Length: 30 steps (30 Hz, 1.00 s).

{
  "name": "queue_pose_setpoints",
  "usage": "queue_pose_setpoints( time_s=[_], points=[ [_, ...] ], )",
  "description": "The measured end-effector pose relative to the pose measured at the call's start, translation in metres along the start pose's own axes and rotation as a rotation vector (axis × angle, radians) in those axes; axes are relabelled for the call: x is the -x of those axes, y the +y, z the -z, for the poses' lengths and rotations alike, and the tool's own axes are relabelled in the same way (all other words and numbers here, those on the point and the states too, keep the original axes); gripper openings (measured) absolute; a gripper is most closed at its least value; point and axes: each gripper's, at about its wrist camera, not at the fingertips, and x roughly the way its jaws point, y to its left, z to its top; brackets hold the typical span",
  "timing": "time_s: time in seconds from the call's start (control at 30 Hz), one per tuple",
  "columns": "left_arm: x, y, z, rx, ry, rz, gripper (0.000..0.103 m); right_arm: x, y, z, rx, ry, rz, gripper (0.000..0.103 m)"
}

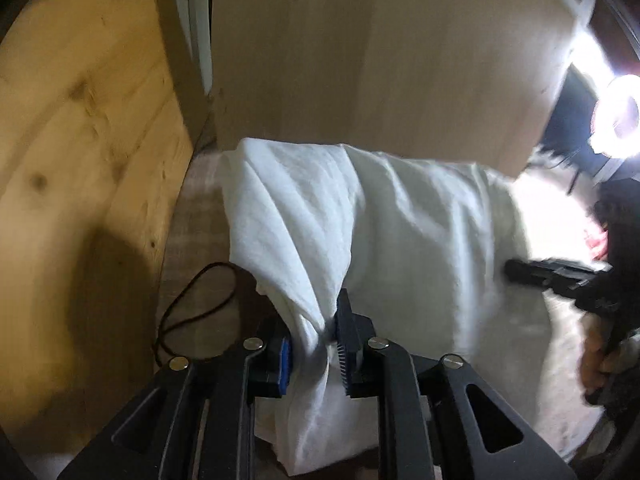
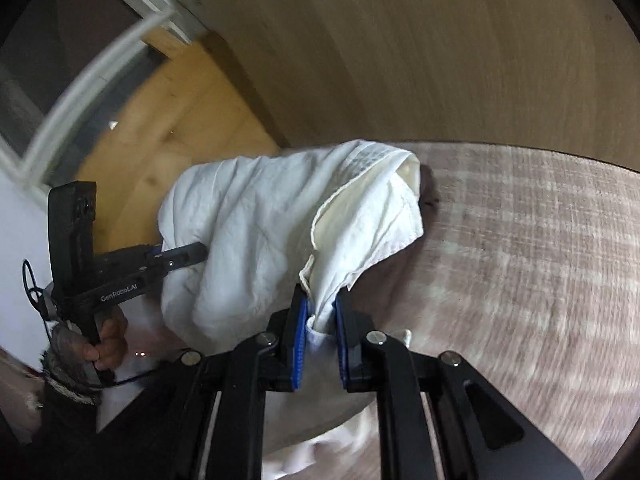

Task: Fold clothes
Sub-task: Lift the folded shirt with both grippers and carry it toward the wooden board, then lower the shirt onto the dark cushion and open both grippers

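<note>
Both my grippers pinch one white garment (image 1: 320,216), lifted over the plaid-patterned surface (image 2: 520,260).

The cloth is creased and bunched, sagging between the two grips. My left gripper (image 1: 314,344) clamps a twisted fold between its blue pads (image 1: 285,364); my right gripper (image 2: 320,340) clamps a hemmed edge likewise. The left view alone shows a ring light (image 1: 616,120) and a black cord loop (image 1: 196,312); the right view alone shows a white-framed window (image 2: 80,80) and my hand (image 2: 108,344) on the other handle. No containers in sight.

Both wrist views look closely along their claws at one shared white cloth (image 1: 360,216).
</note>
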Motion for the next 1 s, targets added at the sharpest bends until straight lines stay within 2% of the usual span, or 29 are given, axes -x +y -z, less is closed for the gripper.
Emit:
queue_pose_setpoints(
  time_s=[0.07,0.1,0.2,0.33,0.43,0.47,0.53,0.63,0.7,0.73,0.77,0.8,0.87,0.9,1.0],
  points=[
    [0.007,0.002,-0.002,0.008,-0.03,0.003,0.037,-0.021,-0.015,0.0,-0.007,0.066,0.044,0.021],
    [0.011,0.002,-0.003,0.011,-0.047,0.006,0.039,-0.017,-0.019,0.001,-0.014,0.069,0.048,0.028],
    [0.025,0.003,-0.005,0.023,-0.1,0.015,0.038,-0.001,-0.03,0.003,-0.037,0.074,0.056,0.029],
    [0.044,0.004,-0.008,0.038,-0.171,0.026,0.037,0.04,-0.017,-0.004,0.037,-0.076,0.078,0.029],
    [0.057,0.004,-0.01,0.049,-0.223,0.035,0.037,0.04,0.014,-0.024,0.163,-0.17,0.101,0.029],
    [0.062,0.005,-0.011,0.053,-0.241,0.038,0.037,0.031,0.023,-0.03,0.196,-0.166,0.101,0.029],
    [0.043,0.002,-0.023,0.032,-0.224,0.062,0.037,0.006,0.038,-0.042,0.247,-0.146,0.099,0.029],
    [0.007,0.004,-0.034,0.028,-0.189,0.004,0.039,-0.03,0.04,-0.05,0.268,-0.1,0.133,0.029],
    [-0.024,0.016,-0.042,0.046,-0.141,-0.089,0.04,-0.056,0.036,-0.057,0.284,-0.079,0.193,0.029],
    [-0.038,0.029,-0.044,0.093,-0.109,-0.074,0.04,-0.064,0.021,-0.06,0.235,-0.054,0.191,0.027],
    [-0.041,0.038,-0.043,0.129,-0.103,-0.048,0.04,-0.072,0.005,-0.064,0.183,-0.029,0.187,0.026],
    [-0.041,0.046,-0.042,0.163,-0.102,-0.022,0.04,-0.073,-0.005,-0.069,0.122,-0.024,0.134,0.023],
    [-0.029,0.054,-0.039,0.186,-0.117,-0.052,0.038,-0.06,-0.006,-0.072,0.114,-0.037,0.124,0.022],
    [-0.021,0.055,-0.038,0.181,-0.125,-0.067,0.036,-0.054,-0.002,-0.07,0.137,-0.047,0.142,0.023],
    [0.012,0.046,-0.026,0.161,-0.16,-0.035,0.035,-0.03,0.026,-0.06,0.229,-0.083,0.166,0.025]
  ],
)
